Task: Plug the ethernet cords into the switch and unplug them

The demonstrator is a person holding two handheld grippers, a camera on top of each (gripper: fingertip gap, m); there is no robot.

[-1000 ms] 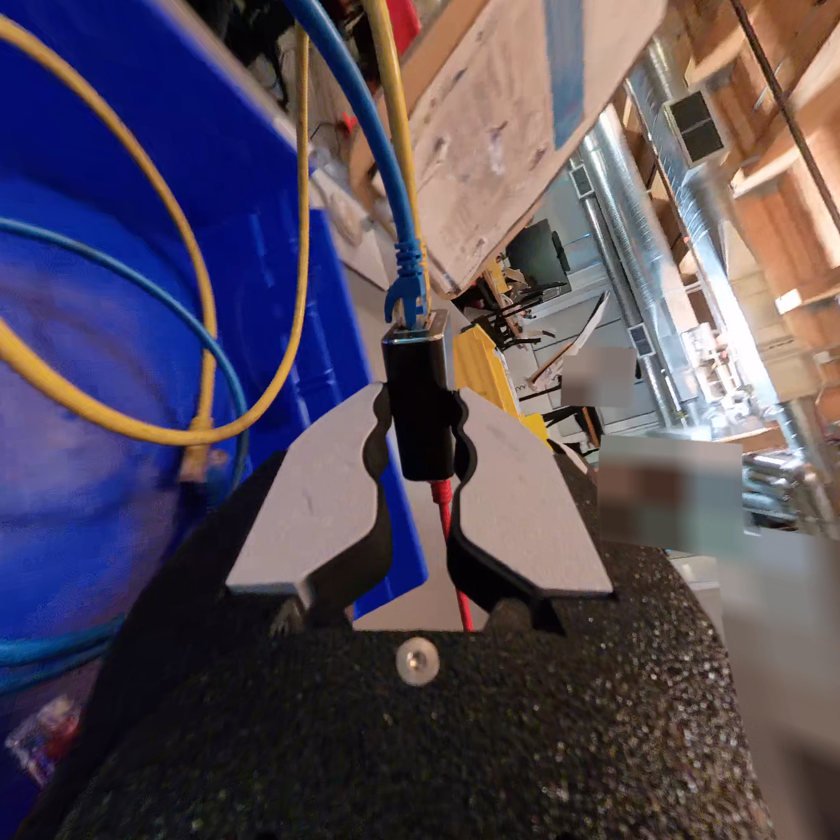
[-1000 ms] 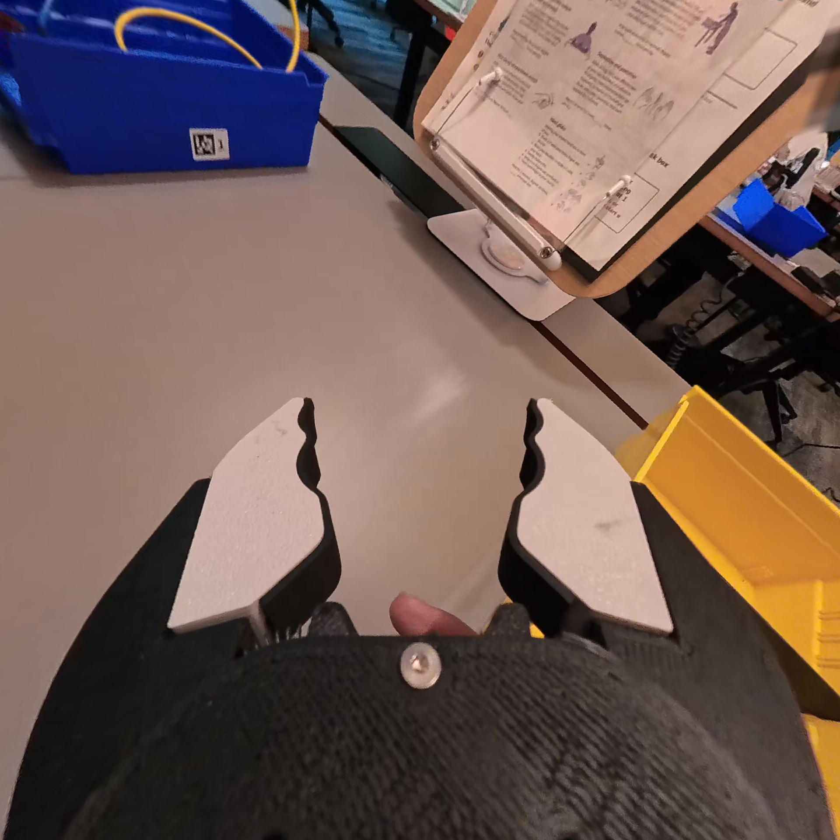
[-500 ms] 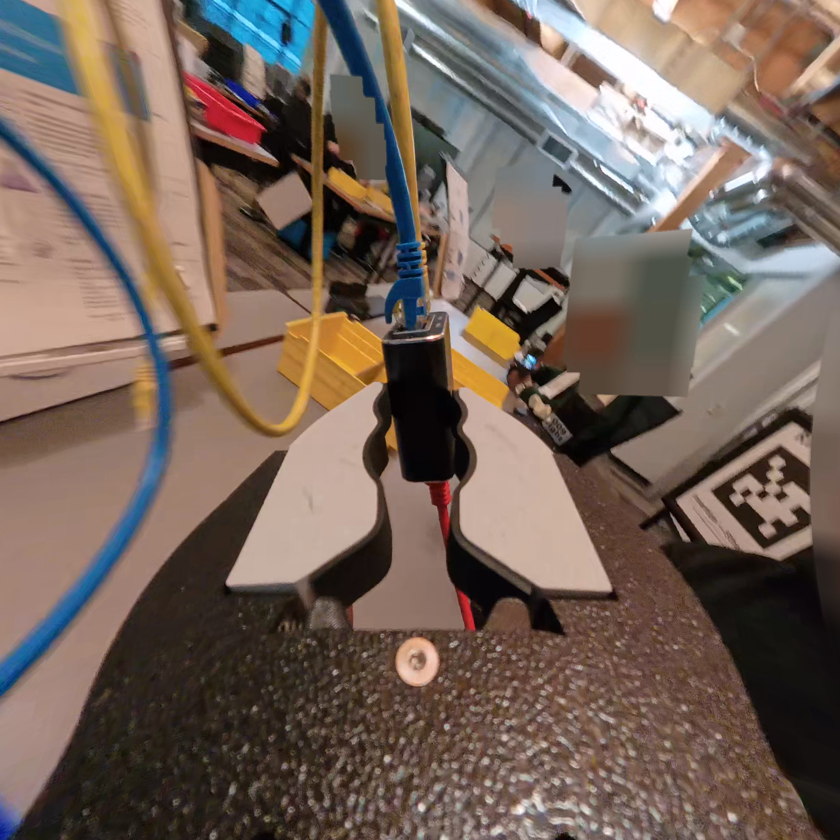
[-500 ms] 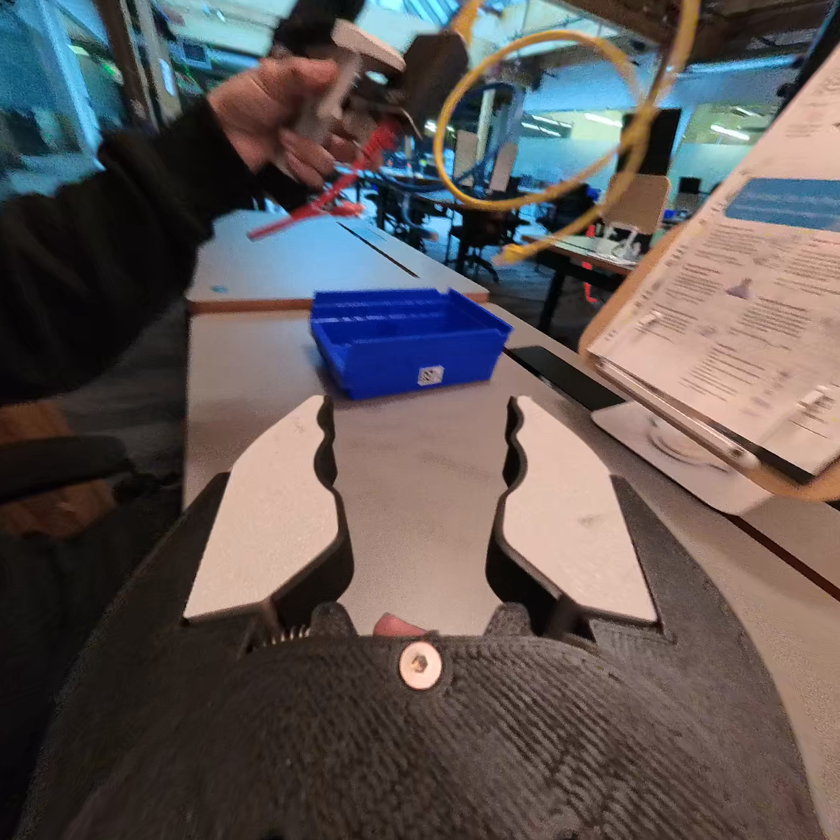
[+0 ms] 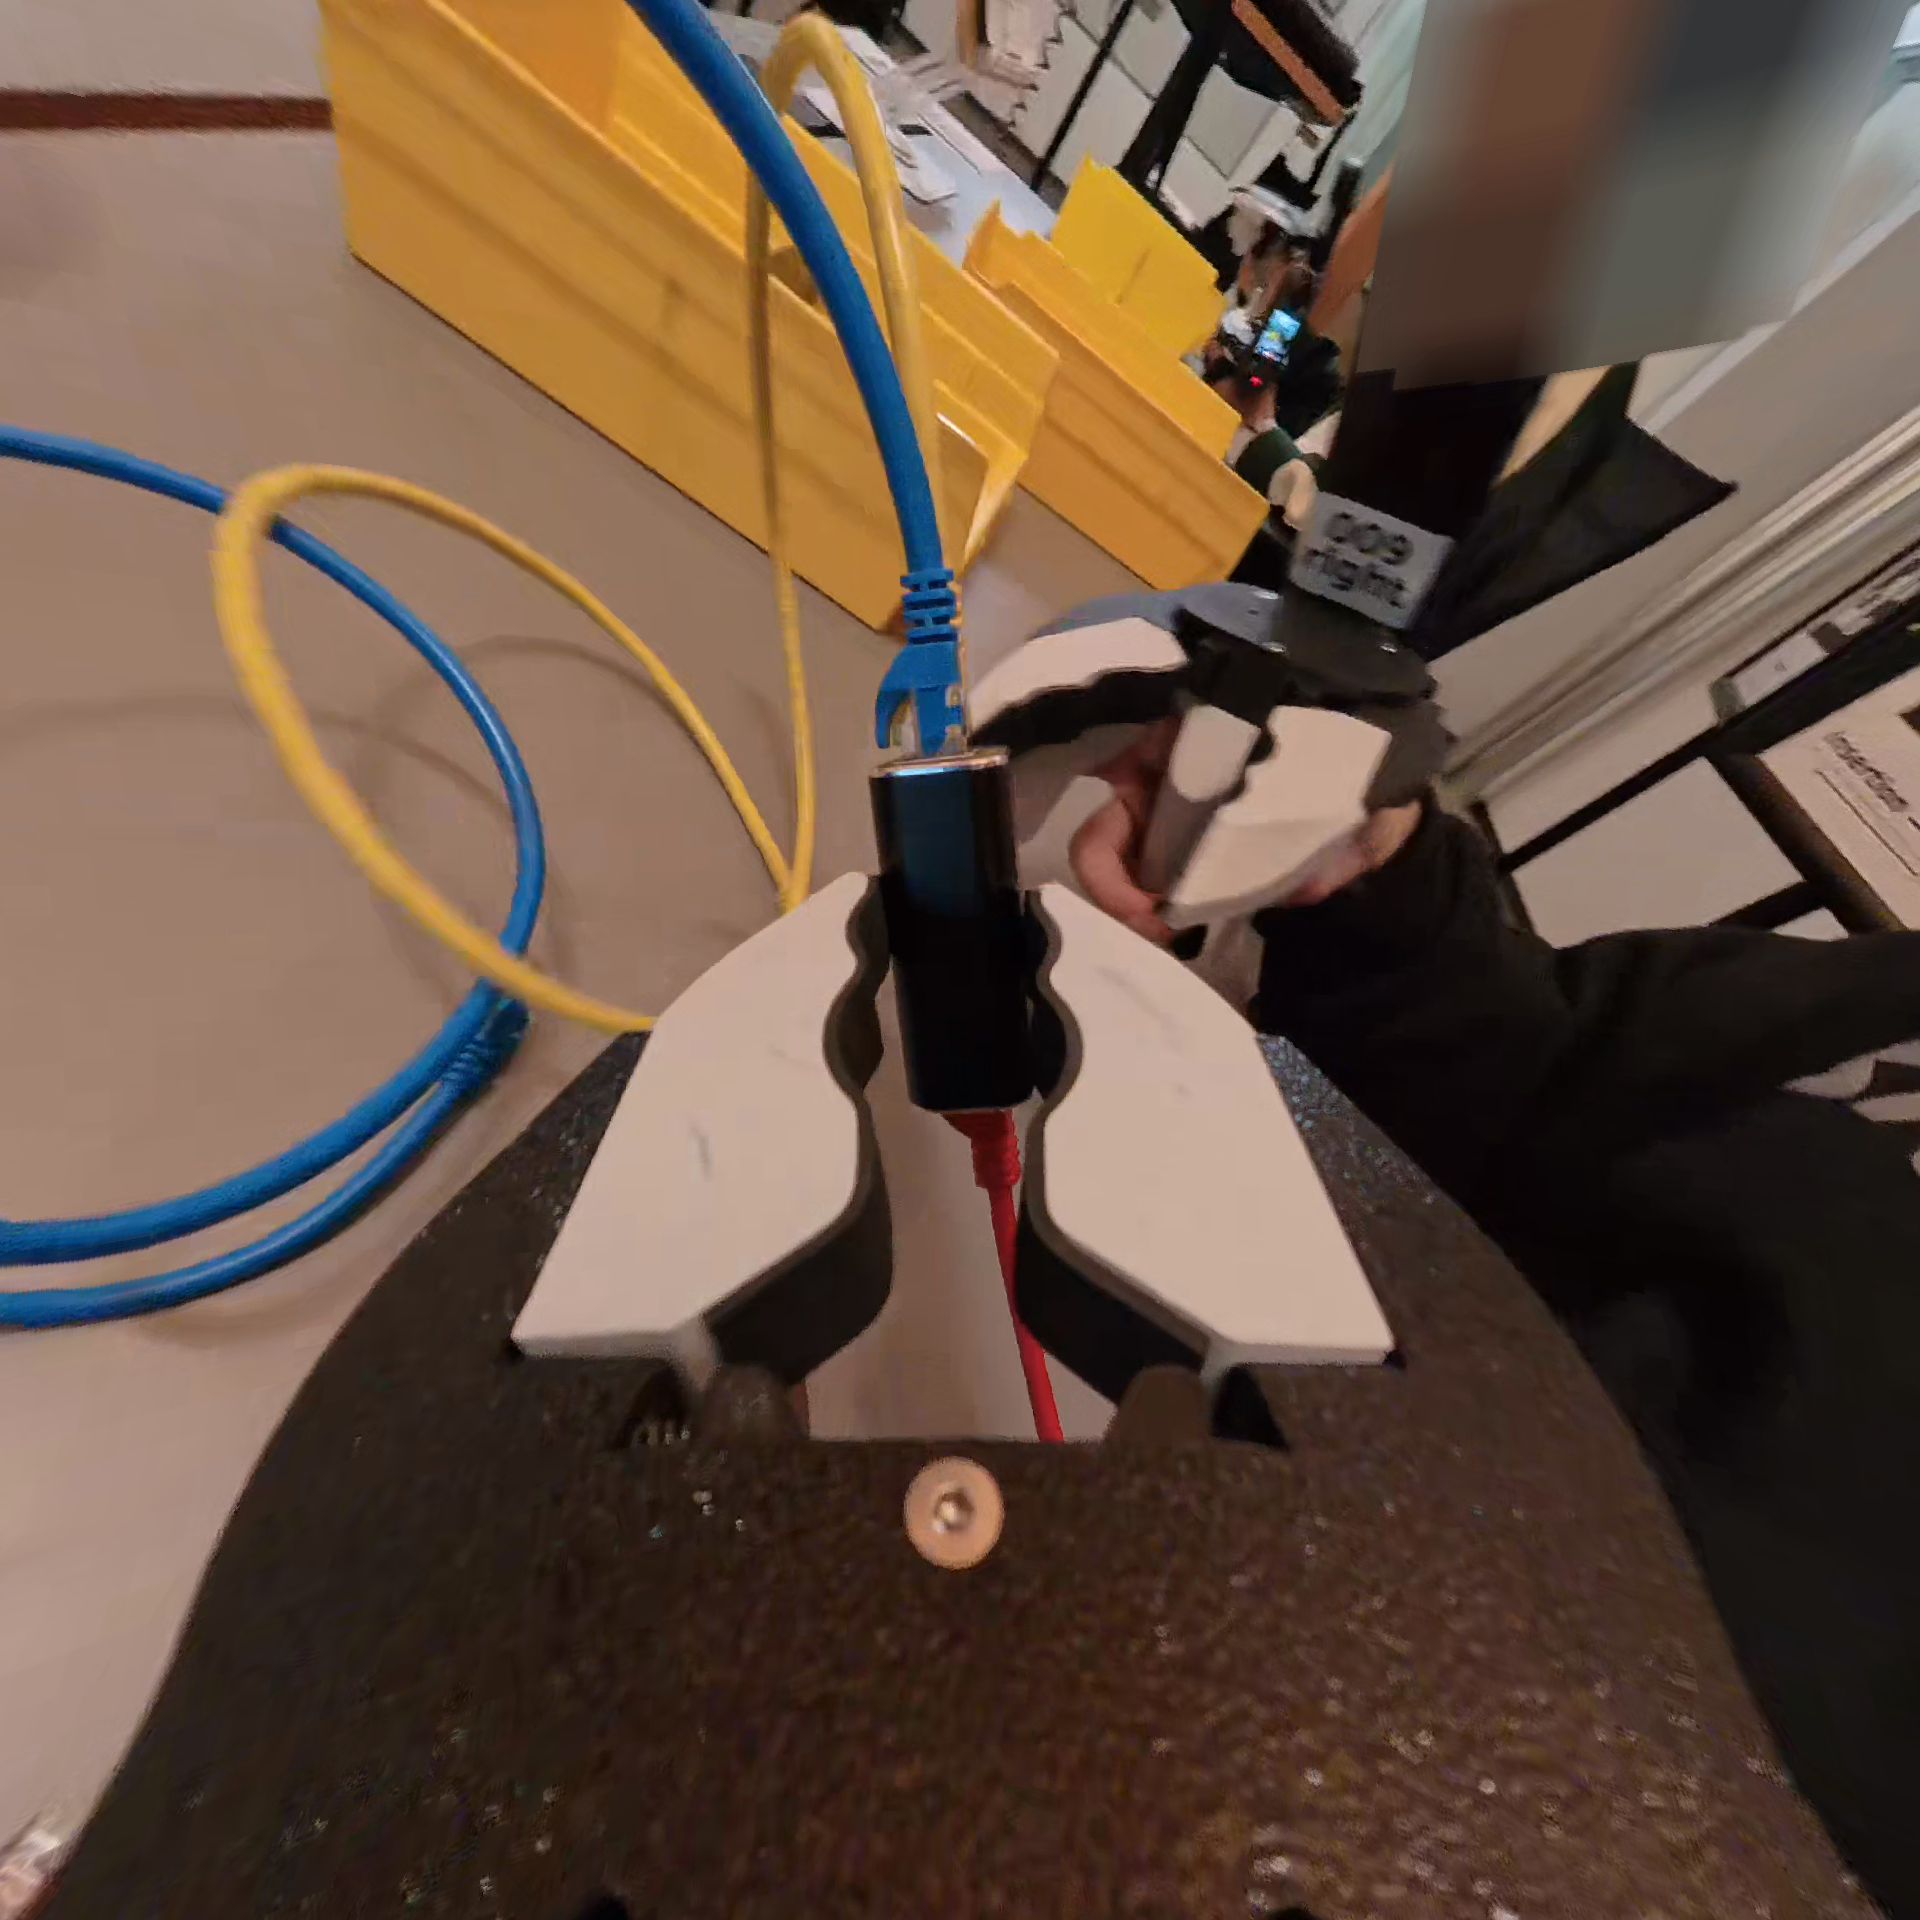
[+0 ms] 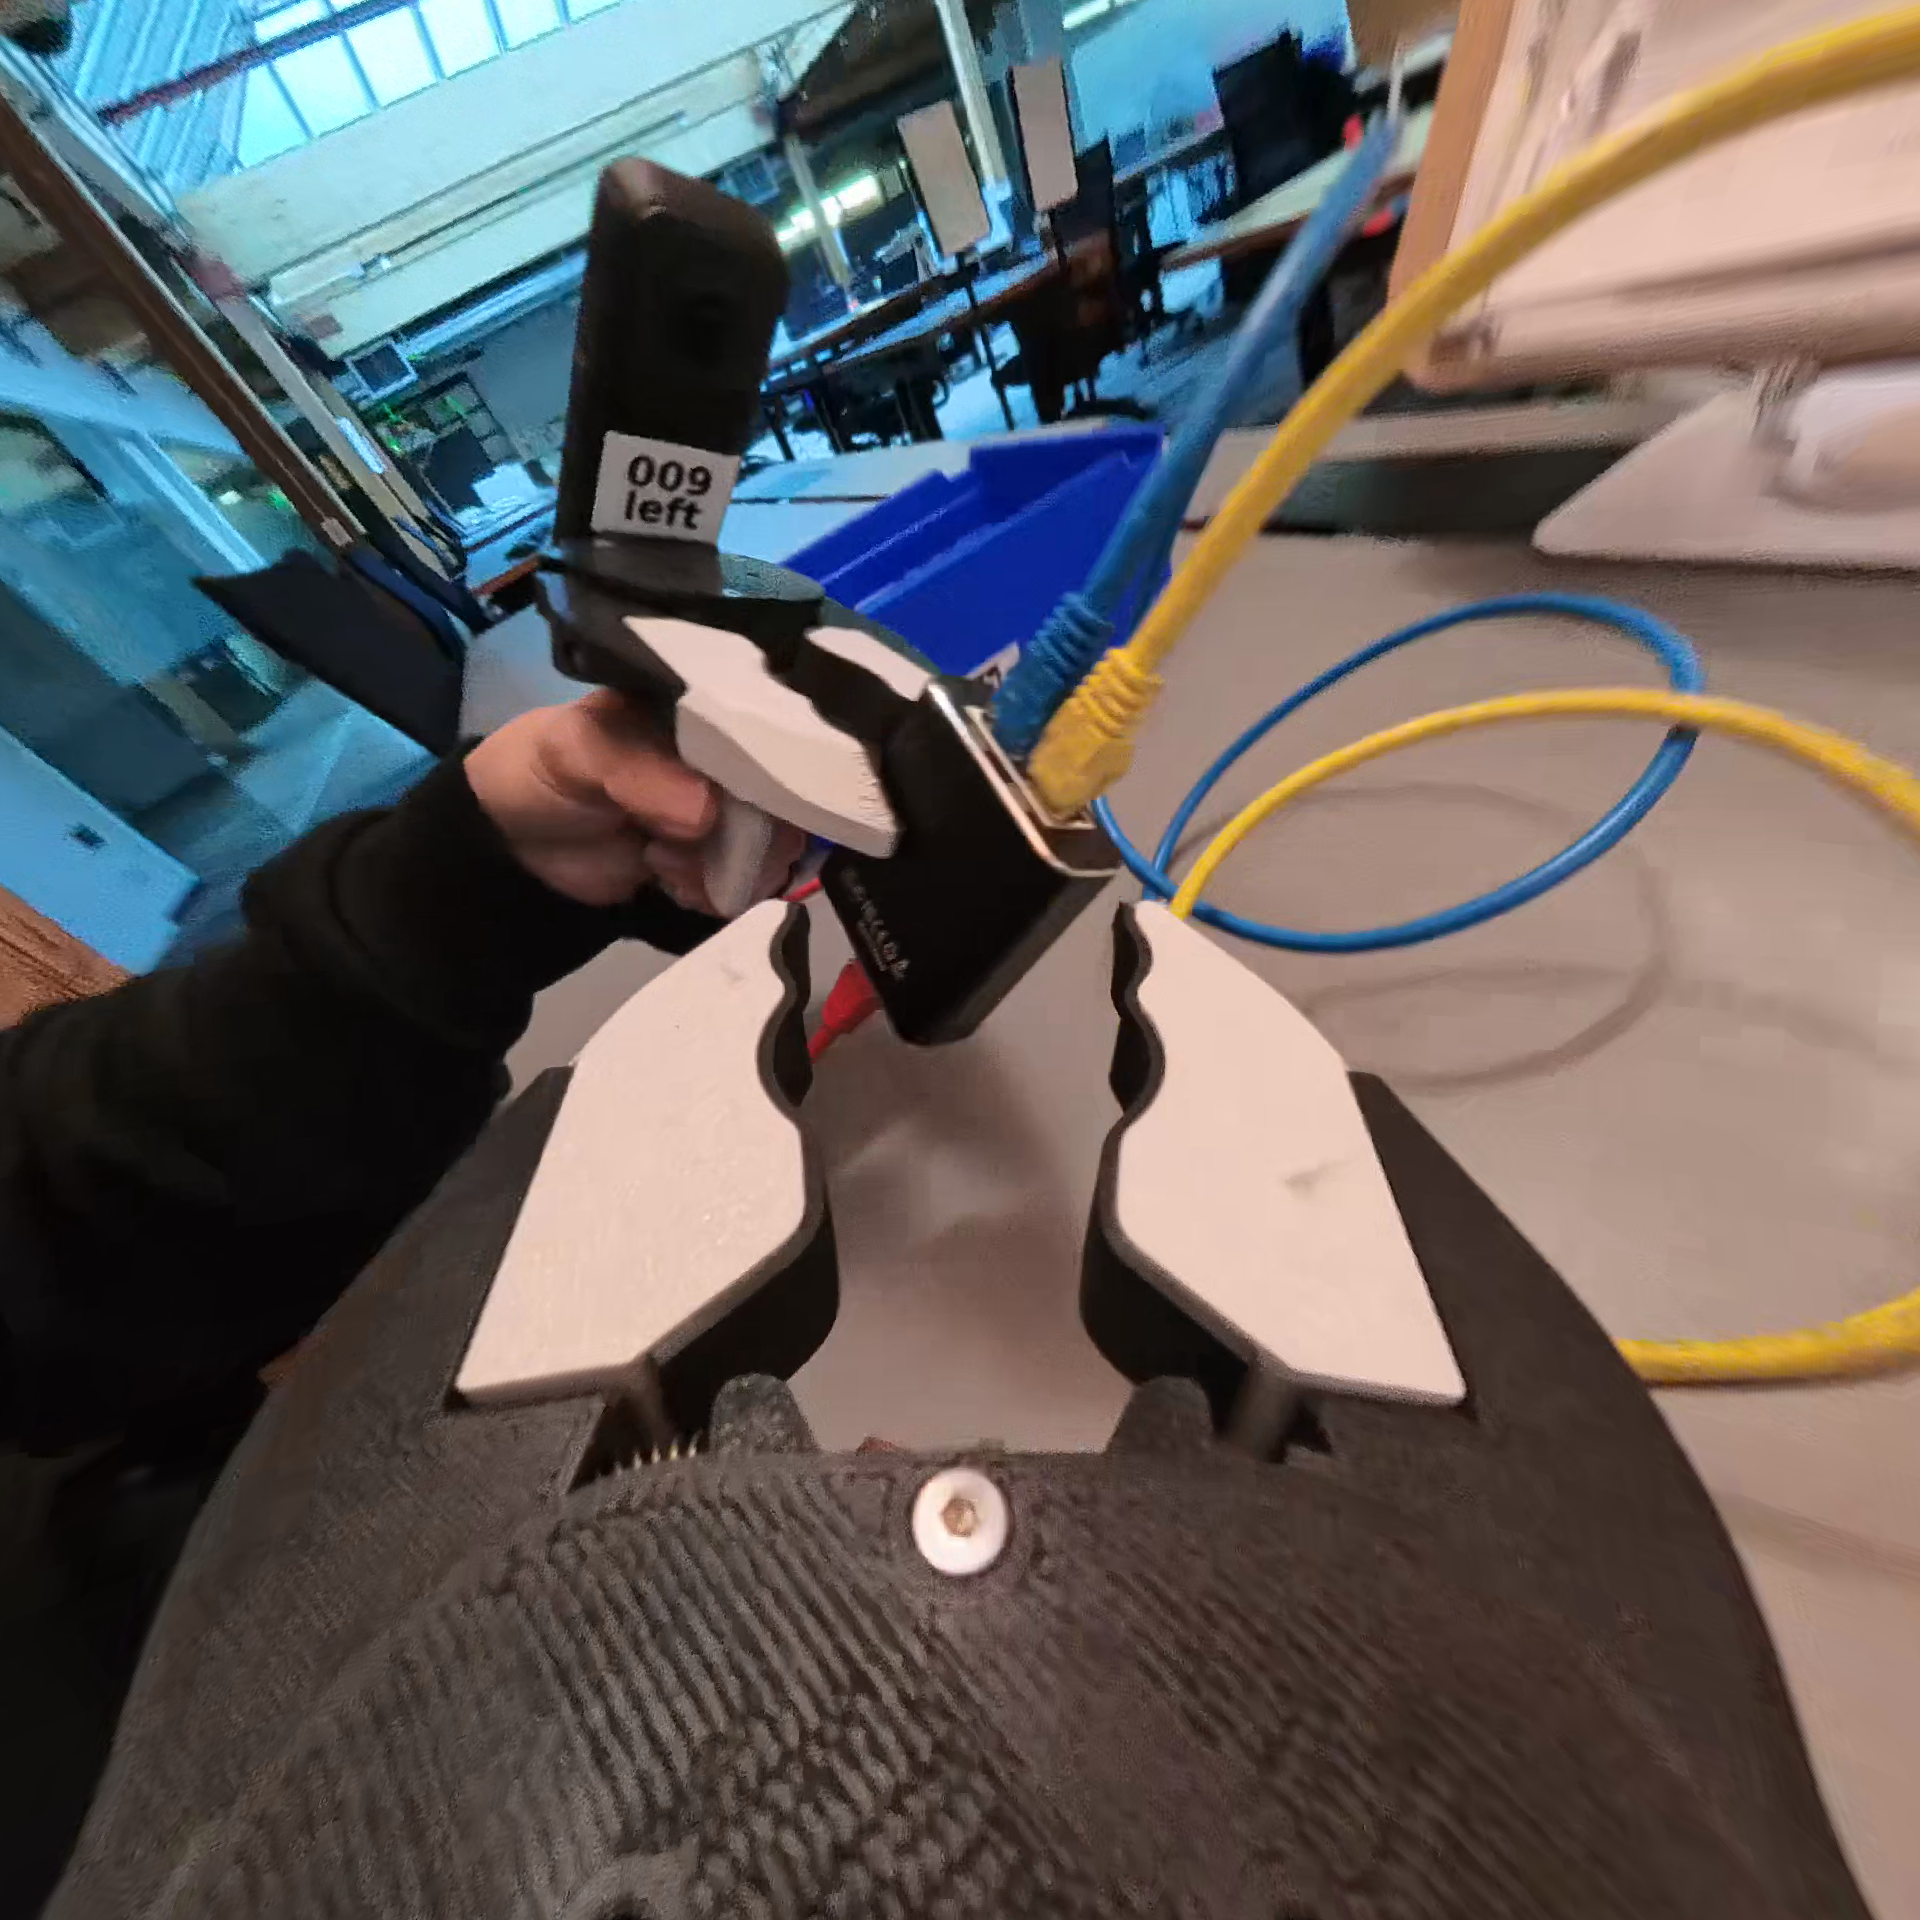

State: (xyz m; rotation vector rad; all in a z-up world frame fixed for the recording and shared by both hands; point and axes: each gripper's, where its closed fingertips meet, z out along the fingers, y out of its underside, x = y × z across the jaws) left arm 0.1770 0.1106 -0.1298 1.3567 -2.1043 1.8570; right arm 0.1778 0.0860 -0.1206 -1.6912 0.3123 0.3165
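Here the switch [image 5: 951,925], a small black box with a metal port face, sits pinched between the two fingers of the left gripper [image 5: 954,940], held up off the grey table [image 5: 156,831] with its ports pointing away from the hand. Two cords are seated in that face: the blue cord [image 5: 831,312] and, just beside it, the yellow cord [image 6: 1091,727], both rising from their plugs and then looping down onto the table in wide coils. A red cord [image 5: 1013,1278] leaves the opposite end of the switch and runs back between the left fingers. The right gripper [image 6: 956,997] hangs just below and in front of the switch with its jaws spread and nothing between them, its tips close to the lower corner of the box but not touching it. Beyond lie a yellow bin [image 5: 623,229] on one side and a blue bin [image 6: 987,520] on the other. Since plugs are already in, this looks like the unplugging half of the task. The next move probably calls for the right gripper to rise to one plug, close on its boot near the port so the latch tab is squeezed, and pull straight out along the port axis while the left holds the switch steady; a slanted pull could jam the clip.
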